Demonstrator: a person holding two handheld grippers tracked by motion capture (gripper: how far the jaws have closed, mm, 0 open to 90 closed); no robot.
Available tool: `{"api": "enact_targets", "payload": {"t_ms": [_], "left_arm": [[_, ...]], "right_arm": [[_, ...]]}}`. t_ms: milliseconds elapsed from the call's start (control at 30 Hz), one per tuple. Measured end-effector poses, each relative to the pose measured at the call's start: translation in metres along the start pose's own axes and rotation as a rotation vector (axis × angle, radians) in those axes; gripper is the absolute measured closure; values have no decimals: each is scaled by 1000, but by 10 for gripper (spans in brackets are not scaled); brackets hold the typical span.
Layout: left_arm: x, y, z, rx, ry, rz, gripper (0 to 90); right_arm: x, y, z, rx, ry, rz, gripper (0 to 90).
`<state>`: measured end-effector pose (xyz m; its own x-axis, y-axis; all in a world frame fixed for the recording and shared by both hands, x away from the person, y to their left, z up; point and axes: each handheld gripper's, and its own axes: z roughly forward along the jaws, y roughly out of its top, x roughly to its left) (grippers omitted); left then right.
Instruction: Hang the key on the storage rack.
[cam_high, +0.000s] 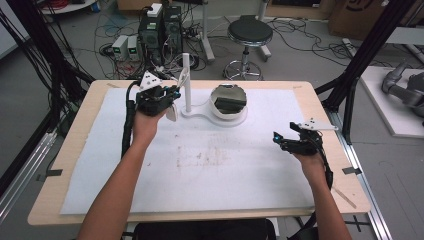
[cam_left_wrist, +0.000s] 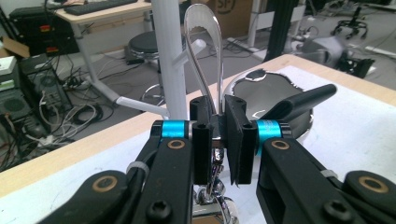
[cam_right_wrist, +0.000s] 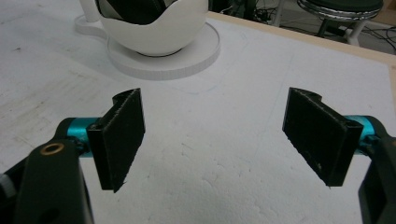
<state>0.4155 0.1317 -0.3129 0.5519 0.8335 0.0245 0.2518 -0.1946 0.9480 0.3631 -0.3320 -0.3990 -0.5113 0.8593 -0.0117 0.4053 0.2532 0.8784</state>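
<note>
My left gripper (cam_high: 176, 92) (cam_left_wrist: 218, 126) is shut on the stem of a shiny metal spoon (cam_left_wrist: 201, 28), held upright at the far left of the mat. The spoon's (cam_high: 171, 112) top rises beside the white stand's post (cam_high: 187, 82) (cam_left_wrist: 168, 56), close to a short peg on it. Whether the spoon touches the peg I cannot tell. On the stand's round base sits a white bowl (cam_high: 228, 102) (cam_right_wrist: 159, 32) with a black utensil (cam_left_wrist: 303, 100) inside. My right gripper (cam_high: 276, 137) (cam_right_wrist: 215, 130) hovers over the mat at the right, open, nothing between its pads.
A white foam mat (cam_high: 210, 165) covers most of the wooden table (cam_high: 75, 145). Behind the table stand a black stool (cam_high: 249, 37), computer boxes (cam_high: 160, 27) and many floor cables. Black frame posts rise at both sides.
</note>
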Motion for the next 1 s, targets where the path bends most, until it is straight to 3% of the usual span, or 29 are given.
{"api": "enact_targets", "payload": {"t_ms": [400,567,700,833,933,1000], "left_arm": [[3,-7,16,52,18,-24,814],[6,-12,21,67,-8,-57,803],[4,-14,17,28,-24,-75,642],[7,-19,10,2,-29,-102,551],[11,-27,1,-27,-97,-138,503],[12,-32,-6,-46,-119,-137,484]], "right_arm": [[0,0,0,5,0,0,214],[0,-1,0,6,-1,1,214],[0,-1,0,5,-1,-2,214],[0,-1,-1,4,-3,-3,213],[0,-1,-2,5,-2,-2,213],[0,-1,-2,5,-4,-3,213]]}}
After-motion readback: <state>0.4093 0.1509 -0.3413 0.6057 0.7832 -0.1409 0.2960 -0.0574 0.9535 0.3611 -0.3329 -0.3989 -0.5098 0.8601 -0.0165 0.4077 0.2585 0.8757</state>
